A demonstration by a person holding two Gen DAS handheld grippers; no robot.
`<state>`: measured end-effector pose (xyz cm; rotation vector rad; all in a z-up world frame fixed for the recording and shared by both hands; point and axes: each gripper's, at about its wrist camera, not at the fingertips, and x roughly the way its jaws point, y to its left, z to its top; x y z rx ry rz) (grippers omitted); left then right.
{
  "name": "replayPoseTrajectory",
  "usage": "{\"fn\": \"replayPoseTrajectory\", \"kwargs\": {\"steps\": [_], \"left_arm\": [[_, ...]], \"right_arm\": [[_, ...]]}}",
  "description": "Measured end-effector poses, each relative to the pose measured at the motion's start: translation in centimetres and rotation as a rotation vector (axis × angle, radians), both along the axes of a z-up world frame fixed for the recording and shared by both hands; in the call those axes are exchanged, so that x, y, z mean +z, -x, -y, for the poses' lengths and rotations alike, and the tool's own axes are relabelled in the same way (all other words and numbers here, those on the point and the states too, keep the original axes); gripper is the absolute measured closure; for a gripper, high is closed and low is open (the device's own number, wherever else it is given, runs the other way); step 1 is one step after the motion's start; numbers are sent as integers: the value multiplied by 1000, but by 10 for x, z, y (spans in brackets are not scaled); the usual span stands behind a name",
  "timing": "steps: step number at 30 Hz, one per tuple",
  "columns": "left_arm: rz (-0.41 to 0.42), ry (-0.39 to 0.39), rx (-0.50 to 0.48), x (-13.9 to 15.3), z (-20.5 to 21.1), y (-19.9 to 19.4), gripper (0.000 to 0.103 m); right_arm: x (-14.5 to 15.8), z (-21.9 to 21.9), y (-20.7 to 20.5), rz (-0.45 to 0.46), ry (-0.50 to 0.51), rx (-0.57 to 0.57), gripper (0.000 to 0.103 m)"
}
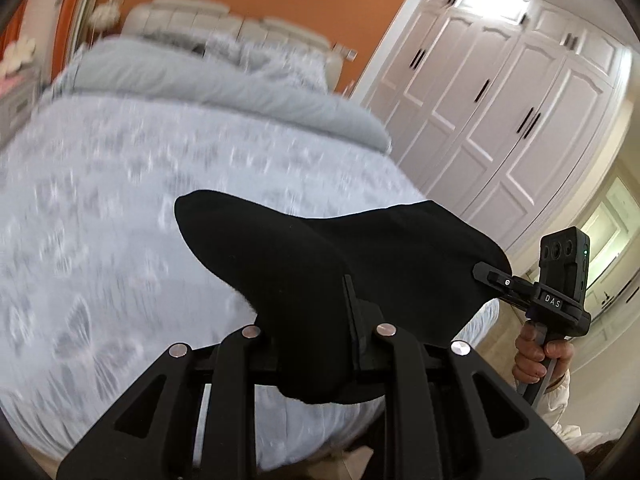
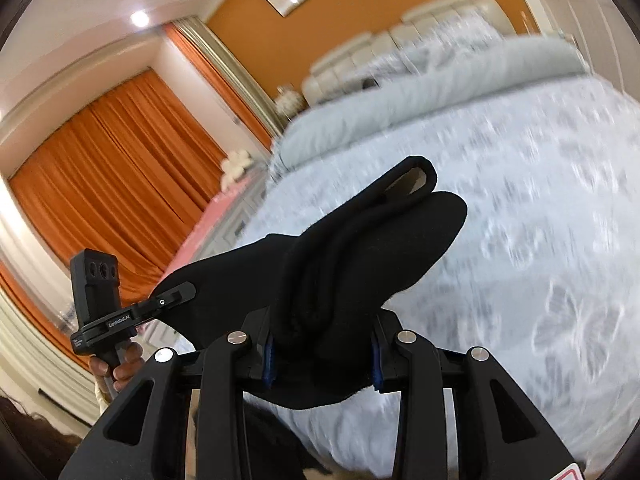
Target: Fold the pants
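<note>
Above the bed (image 1: 120, 208), with its pale patterned cover, black pants (image 1: 304, 280) hang in the air, stretched between two grippers and clear of the cover. Left gripper (image 1: 320, 344): fingers pinching one bunched end of the cloth, which spills forward over them and hides their tips. Right gripper (image 2: 320, 344): fingers pinching the other end, a thick gathered roll of fabric between the blue-edged pads (image 2: 267, 356). In the left view the right gripper appears to the right of the bed, its fingers nipped on the far corner of the cloth, with the person's hand (image 1: 536, 356) on the handle; in the right view the left gripper shows likewise, to the left of the bed. Both views are blurred over the cover.

Handling, as judged: the cloth is soft, limp and light, sagging between the two holds and keeping no shape of its own; it looks matt, not slippery, and not fragile. Holds are best kept at the two corners of one edge, apart and level, so that the cloth hangs flat before it is laid on the bed; a bunched hold may trap several layers
</note>
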<state>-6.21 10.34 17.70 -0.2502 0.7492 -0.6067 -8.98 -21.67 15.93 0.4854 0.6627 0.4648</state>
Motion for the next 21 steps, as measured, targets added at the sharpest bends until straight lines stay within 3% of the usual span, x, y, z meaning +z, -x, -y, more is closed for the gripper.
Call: {"fn": "replayPoseTrajectory", "kwargs": {"steps": [5,13,21], "left_arm": [[140,-4,20,52,4,-22,83],[286,-45,64,108,21,-82,82],[391,-64,131,121,37,-176,82]], "right_arm": [[49,2,-29,113,2,-4,70],[114,10,-102,244,30,-28,70],[122,27,-195,333,31,-75,70]]}}
